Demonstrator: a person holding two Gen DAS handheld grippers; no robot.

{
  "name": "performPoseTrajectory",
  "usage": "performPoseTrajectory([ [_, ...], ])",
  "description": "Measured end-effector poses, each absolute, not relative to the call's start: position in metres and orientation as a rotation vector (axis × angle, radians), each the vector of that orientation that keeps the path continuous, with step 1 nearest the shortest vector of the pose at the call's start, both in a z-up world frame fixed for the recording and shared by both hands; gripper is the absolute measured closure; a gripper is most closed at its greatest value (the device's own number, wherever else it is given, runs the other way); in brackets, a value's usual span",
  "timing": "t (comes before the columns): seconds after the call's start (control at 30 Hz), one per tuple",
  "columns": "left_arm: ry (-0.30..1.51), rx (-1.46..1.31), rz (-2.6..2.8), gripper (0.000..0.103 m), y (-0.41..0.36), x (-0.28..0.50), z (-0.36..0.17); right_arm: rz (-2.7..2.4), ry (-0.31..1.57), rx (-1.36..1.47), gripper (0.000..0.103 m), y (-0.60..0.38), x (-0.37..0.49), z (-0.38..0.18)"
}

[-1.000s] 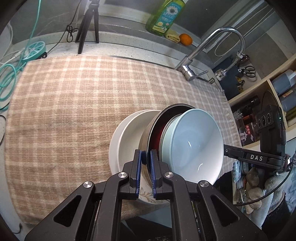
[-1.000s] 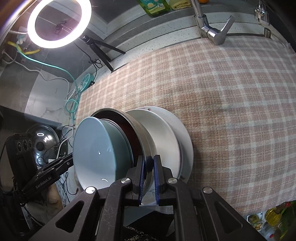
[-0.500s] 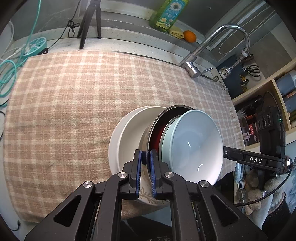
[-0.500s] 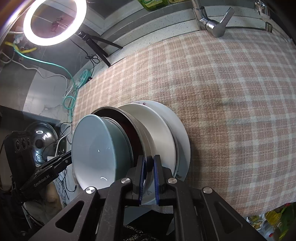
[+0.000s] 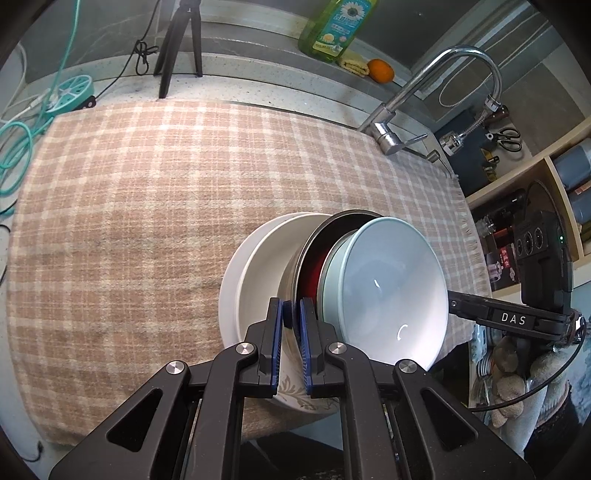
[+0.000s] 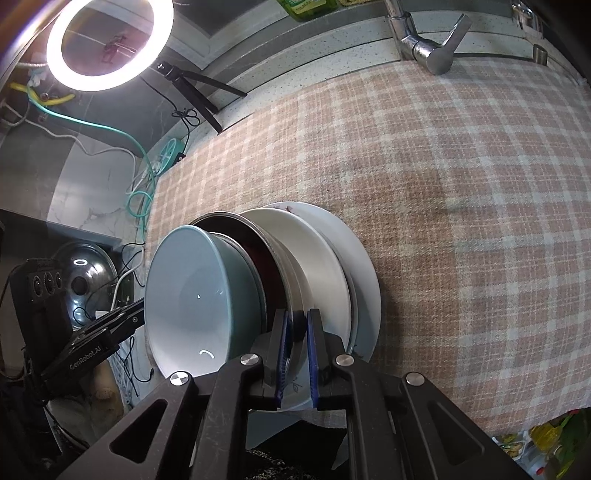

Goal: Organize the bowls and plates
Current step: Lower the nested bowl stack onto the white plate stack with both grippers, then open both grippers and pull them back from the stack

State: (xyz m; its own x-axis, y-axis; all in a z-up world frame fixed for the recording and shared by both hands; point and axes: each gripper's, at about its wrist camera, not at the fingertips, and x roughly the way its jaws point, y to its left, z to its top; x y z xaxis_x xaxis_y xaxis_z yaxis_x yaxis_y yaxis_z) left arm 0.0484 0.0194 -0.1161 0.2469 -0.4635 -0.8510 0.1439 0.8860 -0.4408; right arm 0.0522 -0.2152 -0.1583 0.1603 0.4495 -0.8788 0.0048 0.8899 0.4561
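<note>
A plaid cloth (image 5: 147, 206) covers the surface, bare ahead of the dishes. At its near edge a stack of plates and bowls (image 5: 332, 280) is held tilted: white plate (image 6: 364, 291), cream bowl (image 5: 266, 266), dark-rimmed red bowl (image 5: 314, 269), pale blue bowl (image 5: 391, 288). The left hand-held gripper (image 5: 291, 317) and right hand-held gripper (image 6: 297, 328) each pinch the stack's rim, jaws narrow. Far off stand a faucet (image 5: 424, 96), soap bottle (image 5: 332, 26), tripod (image 5: 177, 44) and orange (image 5: 382, 70).
</note>
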Motion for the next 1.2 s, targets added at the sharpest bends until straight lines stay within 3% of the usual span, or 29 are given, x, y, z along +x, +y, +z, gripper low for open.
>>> performPoseTrajectory([
  [0.57,1.201,-0.281,-0.367,0.094,0.030,0.034,-0.103,0.320,1.285,0.314,0.089,-0.217,0.044,-0.136],
  [0.7,1.189,-0.288,-0.334,0.094,0.037,0.027,-0.101,0.314,1.254,0.274,0.076,-0.217,0.036,-0.129],
  [0.97,1.122,-0.256,-0.267,0.094,0.044,0.003,-0.090,0.294,1.174,0.202,0.070,-0.214,0.014,-0.112],
  [1.03,1.107,-0.254,-0.254,0.081,0.045,-0.004,-0.086,0.292,1.140,0.171,0.065,-0.213,0.006,-0.105],
  [1.2,1.064,-0.228,-0.220,0.077,0.039,-0.021,-0.079,0.269,1.046,0.103,0.057,-0.212,-0.013,-0.088],
])
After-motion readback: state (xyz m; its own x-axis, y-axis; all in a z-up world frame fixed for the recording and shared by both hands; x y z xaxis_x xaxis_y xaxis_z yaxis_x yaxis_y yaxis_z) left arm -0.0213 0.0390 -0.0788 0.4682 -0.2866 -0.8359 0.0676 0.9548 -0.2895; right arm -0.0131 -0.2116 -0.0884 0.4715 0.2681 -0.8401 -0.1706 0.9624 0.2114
